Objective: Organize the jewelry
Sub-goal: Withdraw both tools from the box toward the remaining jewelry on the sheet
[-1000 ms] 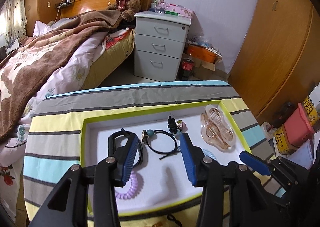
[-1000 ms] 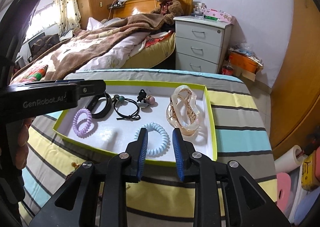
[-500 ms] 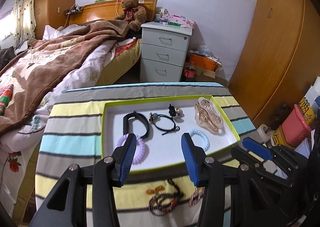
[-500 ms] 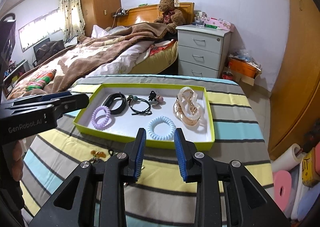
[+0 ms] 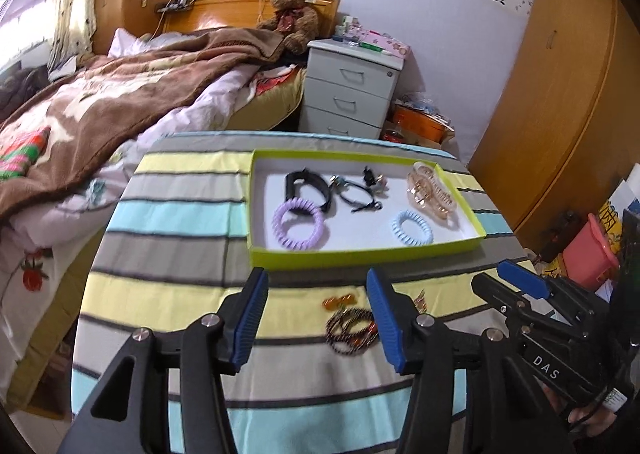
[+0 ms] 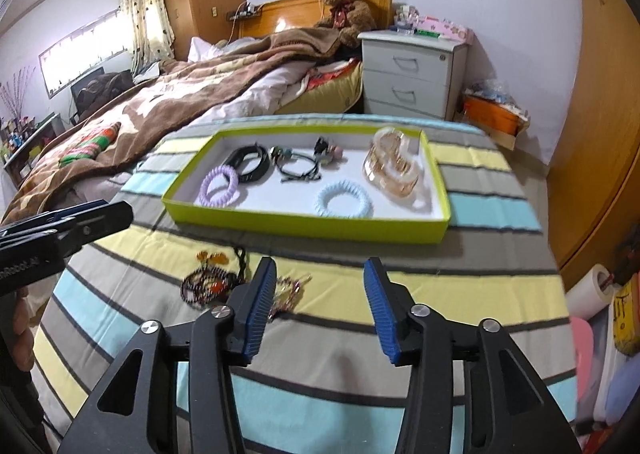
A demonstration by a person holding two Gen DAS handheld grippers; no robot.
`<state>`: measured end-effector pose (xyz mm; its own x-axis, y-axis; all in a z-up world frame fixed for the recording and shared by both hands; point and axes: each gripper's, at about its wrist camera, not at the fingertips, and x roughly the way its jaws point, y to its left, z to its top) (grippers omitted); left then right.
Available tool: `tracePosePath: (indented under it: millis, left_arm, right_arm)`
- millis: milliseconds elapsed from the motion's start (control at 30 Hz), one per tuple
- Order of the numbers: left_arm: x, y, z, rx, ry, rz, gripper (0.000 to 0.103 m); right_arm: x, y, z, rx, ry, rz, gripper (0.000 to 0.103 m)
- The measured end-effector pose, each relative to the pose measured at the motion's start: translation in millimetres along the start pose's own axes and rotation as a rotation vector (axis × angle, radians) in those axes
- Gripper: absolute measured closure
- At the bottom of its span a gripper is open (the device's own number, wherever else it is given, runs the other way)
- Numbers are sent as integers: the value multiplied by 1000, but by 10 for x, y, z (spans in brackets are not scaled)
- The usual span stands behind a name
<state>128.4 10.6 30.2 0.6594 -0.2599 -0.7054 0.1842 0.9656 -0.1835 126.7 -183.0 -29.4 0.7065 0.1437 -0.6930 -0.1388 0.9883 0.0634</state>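
1. A shallow lime-green cardboard tray with a white floor (image 5: 360, 257) (image 6: 304, 228) sat on a table covered with a cloth striped in yellow, grey and light blue (image 5: 168, 221) (image 6: 480, 286).
2. Inside the tray lay a lilac spiral hair tie (image 5: 298, 222) (image 6: 221, 185) at the left, with a black band bracelet (image 5: 306, 185) (image 6: 250, 162) touching its far edge.
3. Just right of the bracelet lay a thin black elastic hair tie with a small bead (image 5: 356, 193) (image 6: 299, 166), and beyond it a small dark clip with a pinkish bead (image 5: 374, 177) (image 6: 327, 149).
4. A pale blue spiral hair tie (image 5: 412, 228) (image 6: 343, 199) lay near the tray's front wall, and a translucent amber claw hair clip (image 5: 430, 193) (image 6: 394, 165) lay at the right end.
5. Outside the tray, on the cloth in front of it, lay a dark beaded bracelet coiled in loops (image 5: 350, 330) (image 6: 208, 286), a small orange ornament (image 5: 339, 301) (image 6: 211, 257) just beyond it, and a small gold-toned piece (image 6: 290, 288) to its right, partly hidden behind a finger.
6. The left gripper (image 5: 318, 318) (image 6: 64, 230) hovered above the cloth with its blue-padded jaws spreading wider; nothing was pinched between them, though the beaded bracelet lay on the cloth below, close to the right-hand pad.
7. The right gripper (image 6: 320, 310) (image 5: 520, 284) also hung over the cloth, its jaws widening and empty, with the gold-toned piece just behind its left-hand pad.
8. A hand (image 6: 18, 330) showed at the left edge of the right wrist view, under the left gripper.
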Motion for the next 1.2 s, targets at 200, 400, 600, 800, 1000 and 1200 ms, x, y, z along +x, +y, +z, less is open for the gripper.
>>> tracePosePath:
  millis: [200, 400, 600, 800, 1000, 1200]
  left_arm:
    - [-57, 106, -155, -13, -10, 15, 49]
    - [-111, 178, -243, -9, -27, 50, 49]
    - [-94, 239, -305, -4, -22, 72, 49]
    - [-47, 293, -351, -3, -17, 93, 49]
    - [-31, 329, -363, -12, -15, 91, 49]
    - [-10, 377, -390, -30, -5, 85, 49]
  right_arm:
    - [176, 88, -104, 11, 54, 25, 53]
    - [316, 164, -119, 2, 85, 29, 48]
    - [456, 231, -141, 12, 119, 35, 45]
    - [508, 285, -147, -17, 119, 3, 44]
    - [524, 342, -156, -60, 130, -46, 44]
    - [474, 299, -192, -70, 131, -53, 44]
